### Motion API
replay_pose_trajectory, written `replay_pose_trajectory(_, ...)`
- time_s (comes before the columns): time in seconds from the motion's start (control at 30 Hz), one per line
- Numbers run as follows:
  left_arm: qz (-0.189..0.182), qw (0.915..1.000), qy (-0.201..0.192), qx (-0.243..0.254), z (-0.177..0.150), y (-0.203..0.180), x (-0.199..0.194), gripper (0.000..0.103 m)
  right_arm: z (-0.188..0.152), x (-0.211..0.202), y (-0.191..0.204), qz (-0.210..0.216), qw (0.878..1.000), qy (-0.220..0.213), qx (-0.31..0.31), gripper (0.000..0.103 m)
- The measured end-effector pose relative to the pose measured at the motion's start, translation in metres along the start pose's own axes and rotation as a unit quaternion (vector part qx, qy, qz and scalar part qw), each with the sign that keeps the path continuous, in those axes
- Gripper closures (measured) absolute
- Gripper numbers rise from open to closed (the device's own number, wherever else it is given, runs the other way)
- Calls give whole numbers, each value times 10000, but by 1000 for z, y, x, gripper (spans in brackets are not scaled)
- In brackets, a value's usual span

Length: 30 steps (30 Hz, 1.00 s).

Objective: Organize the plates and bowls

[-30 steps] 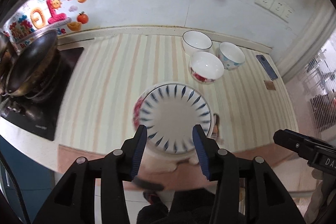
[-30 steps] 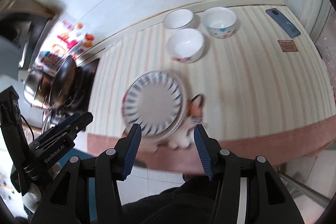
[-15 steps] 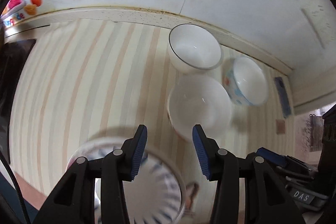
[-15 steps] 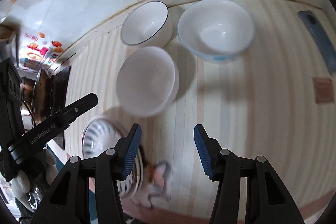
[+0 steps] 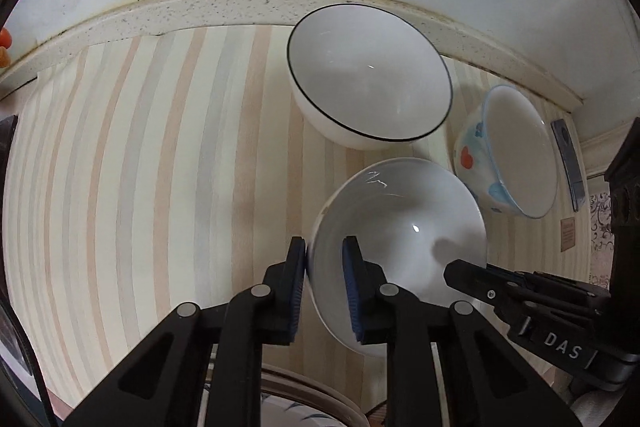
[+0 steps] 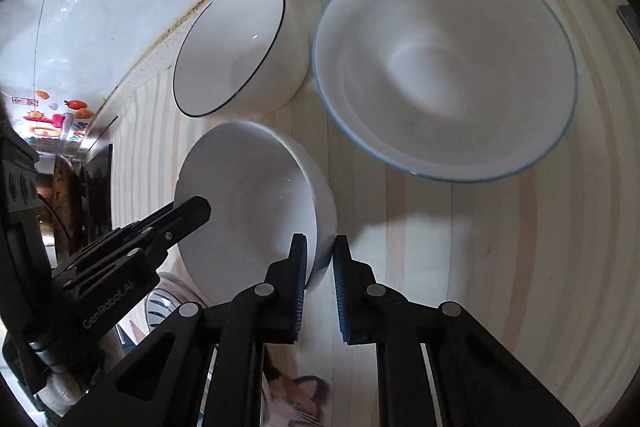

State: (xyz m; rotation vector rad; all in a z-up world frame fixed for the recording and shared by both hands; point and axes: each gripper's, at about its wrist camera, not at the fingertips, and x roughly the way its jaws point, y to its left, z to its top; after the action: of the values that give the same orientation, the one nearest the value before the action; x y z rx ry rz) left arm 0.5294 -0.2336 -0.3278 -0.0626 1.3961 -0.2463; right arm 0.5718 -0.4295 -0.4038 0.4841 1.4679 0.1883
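Note:
A plain white bowl (image 5: 404, 223) (image 6: 244, 195) stands on the striped counter mat. My left gripper (image 5: 324, 247) is shut on its left rim, one finger outside and one inside. My right gripper (image 6: 320, 245) is shut on the opposite rim of the same bowl. Behind it sits a white bowl with a black rim (image 5: 368, 75) (image 6: 236, 47). To the right is a blue-rimmed bowl (image 5: 516, 151) (image 6: 444, 63) with coloured spots outside. The edge of a blue-petal plate (image 5: 304, 407) (image 6: 160, 303) shows under the grippers.
The speckled back ledge (image 5: 240, 7) and tiled wall run just behind the bowls. A dark phone (image 5: 568, 163) lies at the far right. A stove with pans (image 6: 64, 195) is off to the left. Bare striped mat (image 5: 140, 167) stretches left of the bowls.
Both grippers moved forward from the plate to the bowls and closed on opposite rims of the plain white bowl. The plate has dropped to the bottom edge of both views.

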Motion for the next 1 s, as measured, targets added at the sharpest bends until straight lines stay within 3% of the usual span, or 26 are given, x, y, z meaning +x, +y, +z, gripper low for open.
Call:
replay_pose_trajectory(0.17,-65,9998,-18,165,-18,-16,-18,86,-18,-20,-1,5,10000,26,-18,88)
replay_pose_trajectory(0.43,-311,9986,55,421,-73,-53,-43,86,-86,-59,-22,-156,9998,147,-51,88)
replay_pose_trajectory(0.7,-445,9958,396,701,-116,-76,-28,86,-143,-58,-60,-159,9990,275,324,88)
replay_pose_trajectory(1.0,-234,9929,490,1054,-131,-102,-4,86,-158,-40,-83,-118,9977,375,561,88)
